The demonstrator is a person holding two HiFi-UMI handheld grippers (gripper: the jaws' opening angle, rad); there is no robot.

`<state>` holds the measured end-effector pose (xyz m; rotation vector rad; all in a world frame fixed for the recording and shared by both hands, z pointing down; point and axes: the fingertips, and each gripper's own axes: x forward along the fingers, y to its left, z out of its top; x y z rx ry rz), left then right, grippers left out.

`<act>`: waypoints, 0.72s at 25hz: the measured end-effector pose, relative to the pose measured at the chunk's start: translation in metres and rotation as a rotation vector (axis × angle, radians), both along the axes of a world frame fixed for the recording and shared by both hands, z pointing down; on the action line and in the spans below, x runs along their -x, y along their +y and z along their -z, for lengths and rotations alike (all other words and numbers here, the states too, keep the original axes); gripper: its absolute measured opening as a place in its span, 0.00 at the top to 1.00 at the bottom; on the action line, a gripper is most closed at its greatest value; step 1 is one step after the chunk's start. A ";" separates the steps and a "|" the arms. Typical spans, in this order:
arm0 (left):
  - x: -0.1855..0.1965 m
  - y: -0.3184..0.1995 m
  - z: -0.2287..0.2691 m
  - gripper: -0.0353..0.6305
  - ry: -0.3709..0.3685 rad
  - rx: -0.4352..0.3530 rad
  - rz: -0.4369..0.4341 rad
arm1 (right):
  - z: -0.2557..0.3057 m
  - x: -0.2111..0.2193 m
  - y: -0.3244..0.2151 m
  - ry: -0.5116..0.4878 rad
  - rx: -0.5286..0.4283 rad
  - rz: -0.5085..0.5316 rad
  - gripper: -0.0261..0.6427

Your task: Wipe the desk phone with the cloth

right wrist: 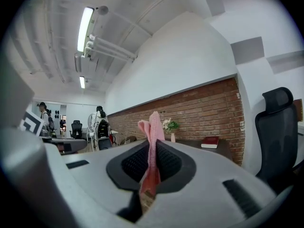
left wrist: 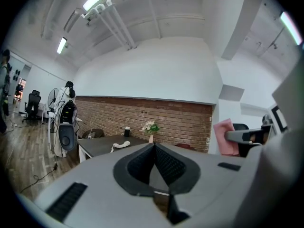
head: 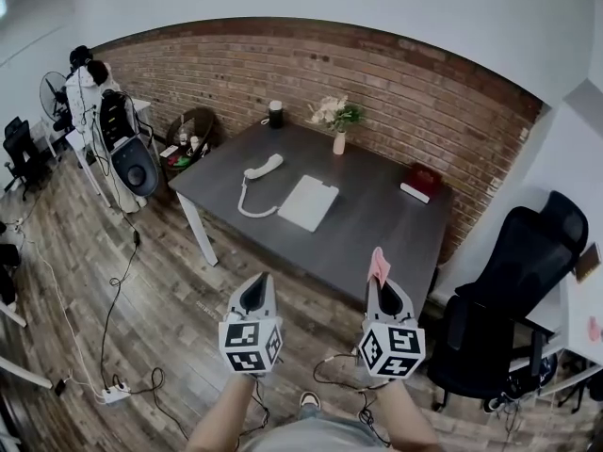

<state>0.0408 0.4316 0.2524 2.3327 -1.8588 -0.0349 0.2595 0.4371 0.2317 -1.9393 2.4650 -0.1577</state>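
While both grippers hang above the wood floor, short of the desk's near edge, items run as follows.

Left gripper: jaws pressed together, nothing between them.

Desk phone, on the dark grey desk, left of centre and well apart from both grippers: white handset lying flat on the desktop; white cord looping from it toward a flat white rectangular unit just beside it.

Black cup: far edge, by the brick wall.

Vase of flowers: far edge, right of the cup.

Right gripper: jaws clamped on a pink cloth, folded, its top standing up past the jaw tips.

Red book: desk's far right corner.

Black office chair: right of the desk.
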 end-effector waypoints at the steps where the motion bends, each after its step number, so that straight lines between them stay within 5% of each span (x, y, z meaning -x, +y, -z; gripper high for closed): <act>1: -0.002 -0.009 0.001 0.94 -0.002 -0.001 0.003 | 0.000 -0.002 -0.010 -0.002 -0.001 0.006 0.93; 18: -0.029 -0.130 -0.003 0.94 -0.042 0.013 0.028 | -0.021 -0.028 -0.134 -0.055 0.040 0.051 0.93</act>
